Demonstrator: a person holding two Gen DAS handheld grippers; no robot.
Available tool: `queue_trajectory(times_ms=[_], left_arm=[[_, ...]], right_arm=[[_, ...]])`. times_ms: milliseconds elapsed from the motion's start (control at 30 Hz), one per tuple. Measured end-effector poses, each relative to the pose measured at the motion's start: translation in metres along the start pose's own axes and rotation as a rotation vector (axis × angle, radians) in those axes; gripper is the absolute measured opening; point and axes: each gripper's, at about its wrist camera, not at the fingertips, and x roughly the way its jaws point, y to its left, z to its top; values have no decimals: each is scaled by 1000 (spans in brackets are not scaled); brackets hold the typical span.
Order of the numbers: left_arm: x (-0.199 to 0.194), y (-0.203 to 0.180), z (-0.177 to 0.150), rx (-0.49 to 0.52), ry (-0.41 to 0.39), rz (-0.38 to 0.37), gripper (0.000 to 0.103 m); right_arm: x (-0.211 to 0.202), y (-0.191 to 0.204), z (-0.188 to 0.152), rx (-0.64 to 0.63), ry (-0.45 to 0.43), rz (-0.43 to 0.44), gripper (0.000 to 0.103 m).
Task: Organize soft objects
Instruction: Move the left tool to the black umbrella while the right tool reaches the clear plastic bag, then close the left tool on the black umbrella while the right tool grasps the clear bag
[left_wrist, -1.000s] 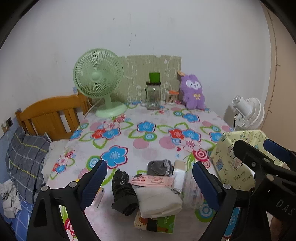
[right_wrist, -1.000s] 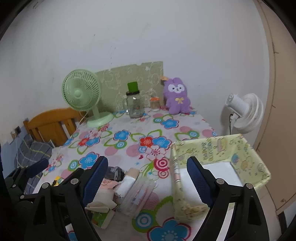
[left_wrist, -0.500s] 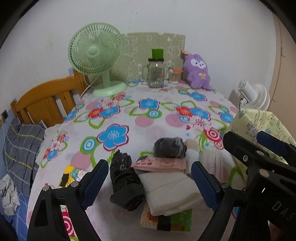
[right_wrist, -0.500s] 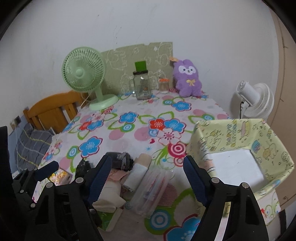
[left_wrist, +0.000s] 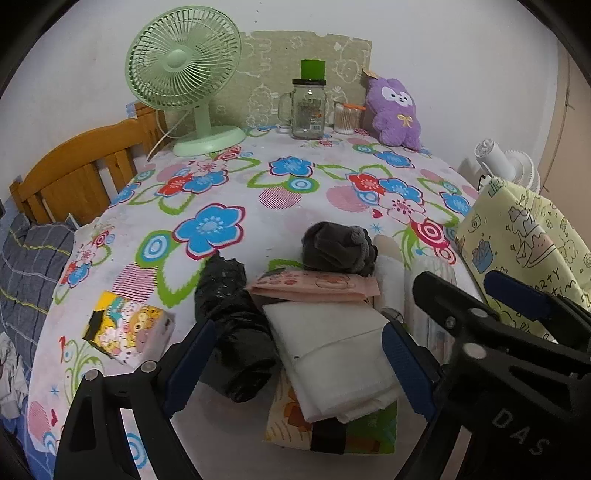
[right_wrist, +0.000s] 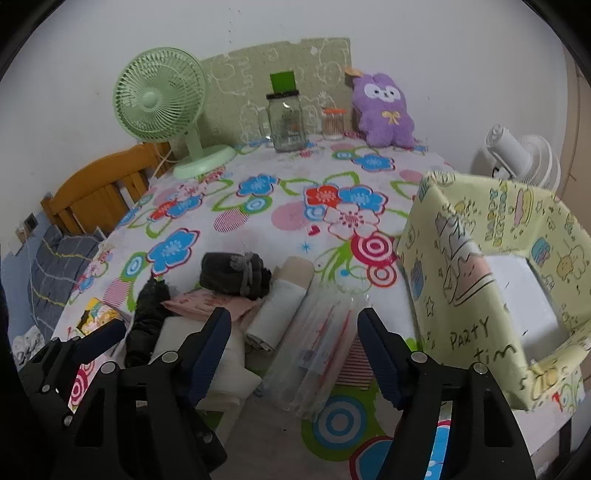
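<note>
A pile of soft things lies near the table's front edge: a white folded pack (left_wrist: 332, 354) on a green tissue box (left_wrist: 332, 428), a black bundle (left_wrist: 236, 325), a pink pack (left_wrist: 317, 286), a grey sock ball (left_wrist: 336, 247), a white roll (right_wrist: 280, 314) and a clear plastic pack (right_wrist: 317, 354). My left gripper (left_wrist: 295, 365) is open, its fingers either side of the black bundle and white pack. My right gripper (right_wrist: 295, 354) is open over the clear pack. A yellow fabric box (right_wrist: 491, 295) stands at the right.
A green fan (left_wrist: 184, 81), a glass jar (left_wrist: 308, 107), a cotton-swab cup (left_wrist: 347, 118) and a purple plush (left_wrist: 395, 110) stand at the back. A small cartoon tissue pack (left_wrist: 125, 328) lies at the left. A wooden headboard (left_wrist: 74, 170) and a white fan (right_wrist: 517, 155) flank the table.
Both grippers have moved forward and down toward the pile, which now fills more of each view. Both stay open.
</note>
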Motion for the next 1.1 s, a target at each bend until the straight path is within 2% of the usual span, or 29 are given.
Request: queue_trajectory(times_ms=[233,367,433,500,567,600,667,867,1000,1100], left_arm=[[10,-4,-4,7,1,-14,92],[9,-8,-7,36,-10,-14,79],[10,-9,-8,44,-9,-9,73],[10,-7,-7,44,-12,4,65],[9,-6,-7,45,-18,17,53],[9,-6,-7,44,-19,18,51],[7,-6,-8,43,-24,21,45],[3,-7,-8,45,-33,46,45],[-2,-8,-9,50,-46,59,45],[-4,-7,-8,48,-44,58,50]], right_arm=[[20,-6,-6,37,65,-3,66],[30,-10,-7,55,106,-5,53],[33,-9,-8,58,118,-4,50],[34,-9,-8,63,123,-9,37],[34,-9,-8,58,123,-16,33],[34,-9,-8,57,123,-15,29],[33,-9,-8,51,118,-15,28],[27,-6,-8,34,106,-16,19],[23,-4,-9,30,100,-11,17],[20,-2,-8,25,93,-7,16]])
